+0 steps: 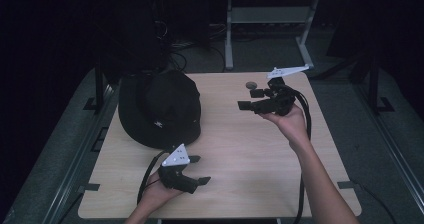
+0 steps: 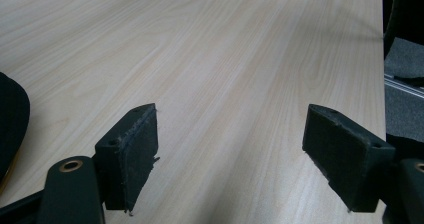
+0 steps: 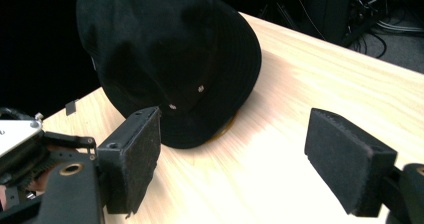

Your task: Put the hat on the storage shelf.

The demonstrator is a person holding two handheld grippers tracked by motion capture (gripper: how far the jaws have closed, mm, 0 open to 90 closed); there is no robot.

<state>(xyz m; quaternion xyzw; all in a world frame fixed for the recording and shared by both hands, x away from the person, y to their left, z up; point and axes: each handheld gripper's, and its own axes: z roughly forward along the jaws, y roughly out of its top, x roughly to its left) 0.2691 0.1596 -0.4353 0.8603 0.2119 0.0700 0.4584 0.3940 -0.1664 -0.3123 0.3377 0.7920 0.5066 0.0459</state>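
Black hat (image 1: 160, 106) beside wide-apart tongs (image 1: 199, 170).

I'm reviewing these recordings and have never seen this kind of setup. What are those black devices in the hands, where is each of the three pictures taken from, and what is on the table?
There is no robot here: a person holds a hand-operated two-jaw gripper in each hand. The high view looks down from above the person's side of the wooden table. There the left gripper is near the front edge and the right gripper is raised over the far right part. The other two pictures come from cameras riding on the grippers, looking out between their black jaws.

The left gripper view shows its pads wide apart over bare wood. The right gripper view shows its jaws apart too, aimed at a black hat lying on the table. A small round dark object sits near the far edge; I cannot tell what it is. Neither gripper holds anything.
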